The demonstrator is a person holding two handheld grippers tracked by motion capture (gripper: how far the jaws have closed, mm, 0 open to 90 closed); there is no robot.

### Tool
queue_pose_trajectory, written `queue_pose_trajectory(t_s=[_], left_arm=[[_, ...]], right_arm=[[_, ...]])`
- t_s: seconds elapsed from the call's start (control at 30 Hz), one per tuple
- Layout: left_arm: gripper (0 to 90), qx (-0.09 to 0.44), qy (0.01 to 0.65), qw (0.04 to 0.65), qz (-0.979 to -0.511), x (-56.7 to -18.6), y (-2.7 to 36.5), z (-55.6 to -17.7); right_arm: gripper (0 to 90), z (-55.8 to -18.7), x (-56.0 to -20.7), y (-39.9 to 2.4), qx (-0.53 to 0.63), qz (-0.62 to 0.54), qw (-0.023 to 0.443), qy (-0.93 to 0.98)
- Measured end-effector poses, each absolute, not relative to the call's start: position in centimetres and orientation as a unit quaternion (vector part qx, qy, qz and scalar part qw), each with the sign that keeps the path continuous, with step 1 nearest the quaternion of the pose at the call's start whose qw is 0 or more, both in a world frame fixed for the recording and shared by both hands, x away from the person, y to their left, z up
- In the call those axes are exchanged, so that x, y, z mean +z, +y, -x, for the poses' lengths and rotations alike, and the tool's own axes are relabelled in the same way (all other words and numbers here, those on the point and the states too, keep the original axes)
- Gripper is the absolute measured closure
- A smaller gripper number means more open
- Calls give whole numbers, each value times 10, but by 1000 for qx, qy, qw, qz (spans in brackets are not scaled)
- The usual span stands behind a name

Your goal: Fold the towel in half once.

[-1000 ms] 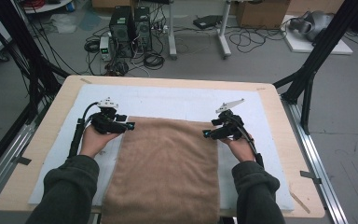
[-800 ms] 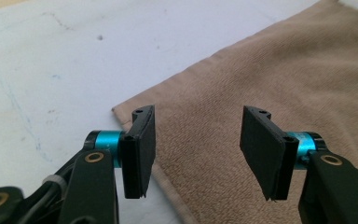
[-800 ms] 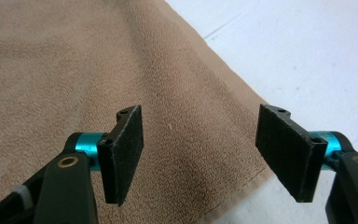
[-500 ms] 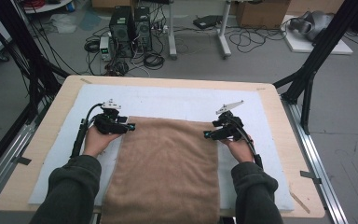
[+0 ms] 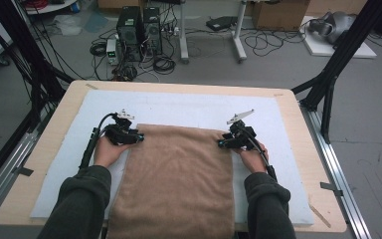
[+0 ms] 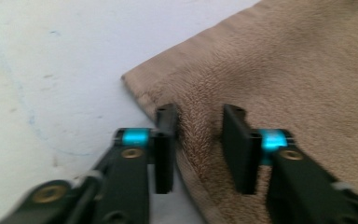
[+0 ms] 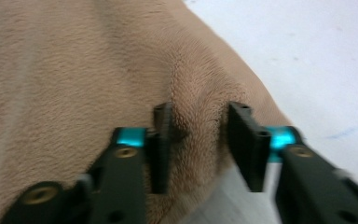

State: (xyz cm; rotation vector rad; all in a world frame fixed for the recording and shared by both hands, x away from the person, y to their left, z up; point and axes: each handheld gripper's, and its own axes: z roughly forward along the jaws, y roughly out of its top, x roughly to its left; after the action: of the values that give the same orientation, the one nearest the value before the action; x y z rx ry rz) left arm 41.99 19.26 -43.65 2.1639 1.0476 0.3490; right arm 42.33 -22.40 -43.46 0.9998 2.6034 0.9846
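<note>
Cables and computer towers (image 5: pixel 138 31) clutter the floor beyond the bench (image 5: pixel 288 107), where a tan towel (image 5: pixel 176 179) lies on a white mat (image 5: pixel 189 107). Left hand-held gripper (image 6: pixel 199 140) and right hand-held gripper (image 7: pixel 200 140) have just been closing — each pinches a raised fold at a far corner.

**Both jaws closing, forearms level**

Both forearms reach in from the near edge, dark sleeves parallel. The left gripper (image 5: pixel 138 138) and right gripper (image 5: pixel 222 143) point inward toward each other, jaws just narrowed, each pinching a raised fold.
</note>
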Motion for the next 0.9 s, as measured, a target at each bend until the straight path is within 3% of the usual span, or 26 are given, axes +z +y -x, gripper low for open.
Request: queue_pose_trajectory(t_s=[0.07, 0.17, 0.37, 0.6, 0.7, 0.9], left_arm=[[827, 134, 402, 346, -837, -436, 190, -419], [849, 127, 414, 350, -831, -435, 192, -421], [856, 162, 434, 425, -777, -412, 203, -420], [856, 201, 417, 471, -751, -355, 211, -429], [853, 197, 409, 481, -750, -349, 215, -428], [851, 186, 394, 468, -769, -362, 220, -410]], right_arm=[[764, -424, -435, -224, 338, -333, 78, 877], [818, -426, -435, -228, 347, -338, 53, 873], [836, -426, -416, -235, 376, -344, 69, 858], [838, -440, -354, -233, 411, -339, 120, 838], [836, -441, -341, -236, 429, -335, 115, 831], [828, -434, -351, -235, 409, -333, 70, 847]])
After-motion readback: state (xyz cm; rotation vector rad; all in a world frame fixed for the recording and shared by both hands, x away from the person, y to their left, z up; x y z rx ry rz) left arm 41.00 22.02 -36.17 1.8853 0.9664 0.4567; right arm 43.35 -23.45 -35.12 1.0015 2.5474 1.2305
